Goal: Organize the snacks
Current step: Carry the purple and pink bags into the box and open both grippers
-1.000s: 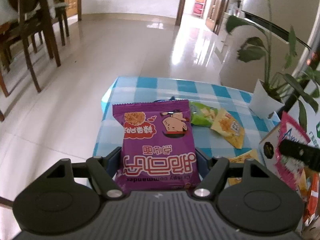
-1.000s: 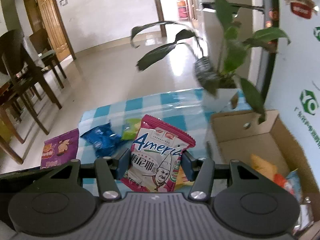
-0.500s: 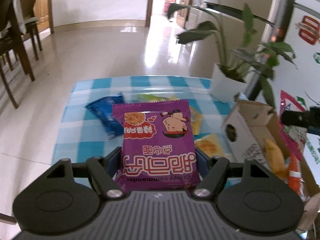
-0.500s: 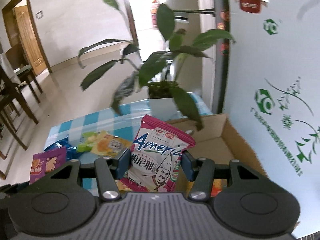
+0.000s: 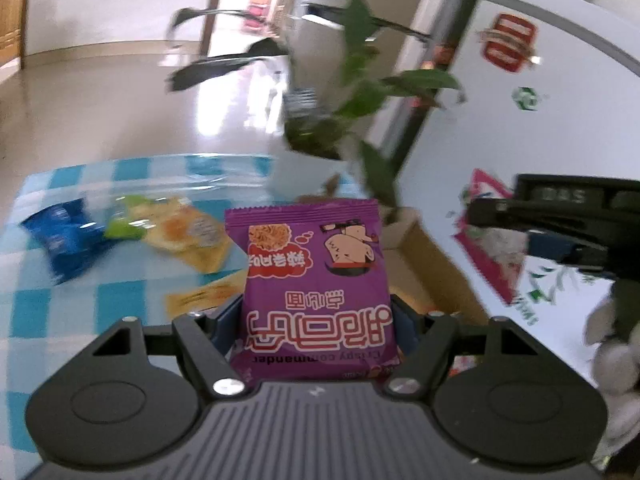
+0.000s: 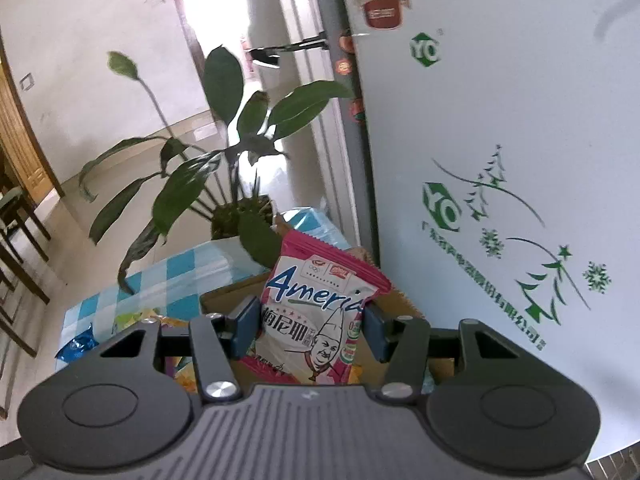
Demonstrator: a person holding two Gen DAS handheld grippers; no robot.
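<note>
My left gripper [image 5: 316, 316] is shut on a purple snack packet [image 5: 314, 280], held upright above the table. Behind it, to the right, sits the open cardboard box [image 5: 424, 252]. At the right of the left wrist view the other gripper carries a pink-and-white packet [image 5: 490, 240] over the box. In the right wrist view my right gripper [image 6: 310, 328] is shut on that pink-and-white "Ameria" packet [image 6: 316, 320], above the cardboard box [image 6: 236, 292]. A blue packet [image 5: 64, 236], a green one [image 5: 124, 226] and orange ones [image 5: 188, 236] lie on the checked cloth.
A potted plant [image 6: 240, 216] stands on the table just behind the box, its leaves reaching over it. A white fridge [image 6: 500, 140] with green print rises right of the box. The blue-checked tablecloth [image 5: 60, 312] ends at a tiled floor; wooden chairs [image 6: 16, 240] stand far left.
Both grippers have swung to the right with their packets still held. The box and fridge have come into the middle of both views; the loose snacks have slid to the left.
</note>
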